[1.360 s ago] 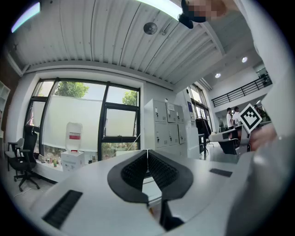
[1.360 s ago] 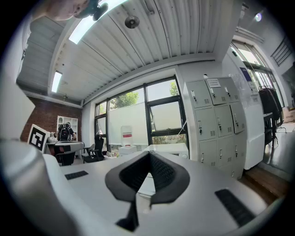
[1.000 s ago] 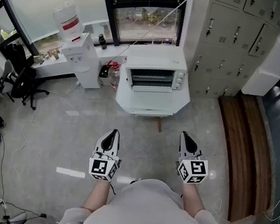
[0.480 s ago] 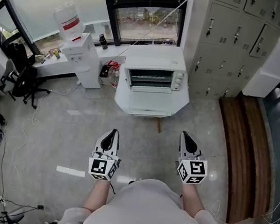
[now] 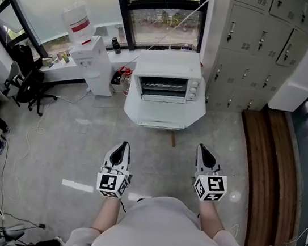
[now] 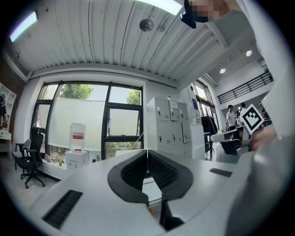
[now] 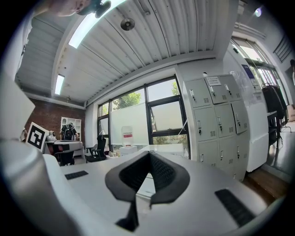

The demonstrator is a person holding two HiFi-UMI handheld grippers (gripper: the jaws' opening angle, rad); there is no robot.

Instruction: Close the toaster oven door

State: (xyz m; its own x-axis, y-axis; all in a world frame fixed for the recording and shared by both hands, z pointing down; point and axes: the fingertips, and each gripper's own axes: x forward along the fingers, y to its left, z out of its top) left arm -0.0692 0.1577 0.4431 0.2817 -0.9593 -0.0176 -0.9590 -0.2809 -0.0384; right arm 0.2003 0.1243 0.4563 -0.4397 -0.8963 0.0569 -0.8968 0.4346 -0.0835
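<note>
Toaster oven (image 5: 168, 83): stands at the far centre, on a white bench (image 5: 163, 116), with its front facing the person.
Door (image 5: 160, 97): it looks dropped open below the dark cavity with its racks. It is too small in the head view to read the angle.
Left claw (image 5: 120, 150): jaws are pressed together with nothing between the pads. It is held level at the near left, over bare floor (image 5: 72, 136).
Right claw (image 5: 205, 156): jaws meet at the tips and hold nothing. It is level at the near right.
Separation: both claws are well apart from the oven and touch nothing.
Surroundings: a water dispenser (image 5: 84, 46) stands at the far left and grey lockers (image 5: 258, 38) at the far right. A window runs behind the oven.
Step in hand: my reading is the approach, with the door not yet contacted.
Next move calls for: first close the gap to the bench. Then bring one claw under the free edge of the door and push it up and back until it seats against the oven face. A shut claw should serve as a pusher, so no grasp seems needed.
Caution: the oven sits near the bench edge, so the push should be gentle to avoid shifting the body.
</note>
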